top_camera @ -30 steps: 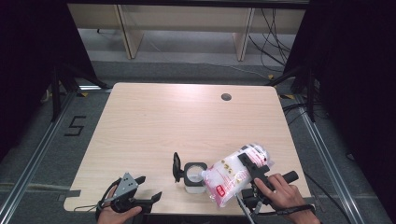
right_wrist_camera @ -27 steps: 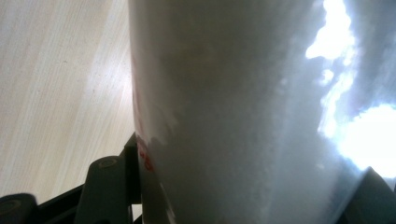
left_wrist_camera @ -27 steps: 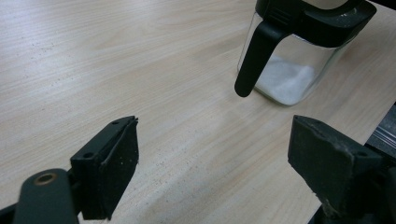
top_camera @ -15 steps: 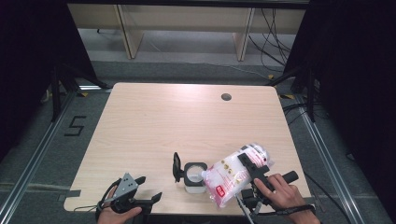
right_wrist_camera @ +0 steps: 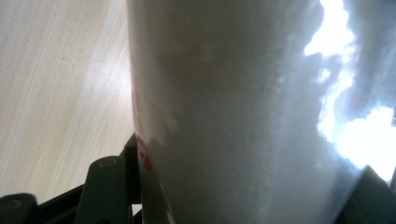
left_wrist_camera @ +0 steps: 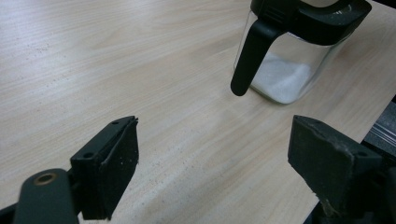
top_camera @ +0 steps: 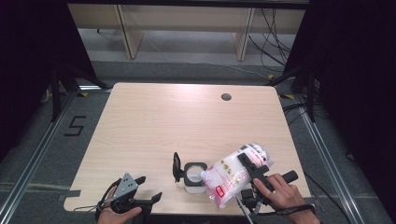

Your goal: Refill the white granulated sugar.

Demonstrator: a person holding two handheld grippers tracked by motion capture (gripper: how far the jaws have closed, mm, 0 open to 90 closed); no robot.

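Observation:
A clear plastic bag of white grains with red print (top_camera: 229, 179) hangs tilted, its lower end at the rim of a small glass jar (top_camera: 194, 179). My right gripper (top_camera: 254, 170) is shut on the bag's middle, and the bag (right_wrist_camera: 243, 116) spans the gap between its jaws in the right gripper view. The jar (left_wrist_camera: 280, 79) has a black rim, a raised black flap (left_wrist_camera: 250, 60) and a little white powder at its bottom. My left gripper (top_camera: 149, 187) rests near the table's front left edge, open and holding nothing (left_wrist_camera: 215, 158), pointed at the jar.
The wooden table (top_camera: 177, 121) has a round cable hole (top_camera: 226, 97) at the back right. The jar and bag sit close to the front edge. Dark stands and cables flank the table, and a "5" (top_camera: 75, 126) is marked on the floor at left.

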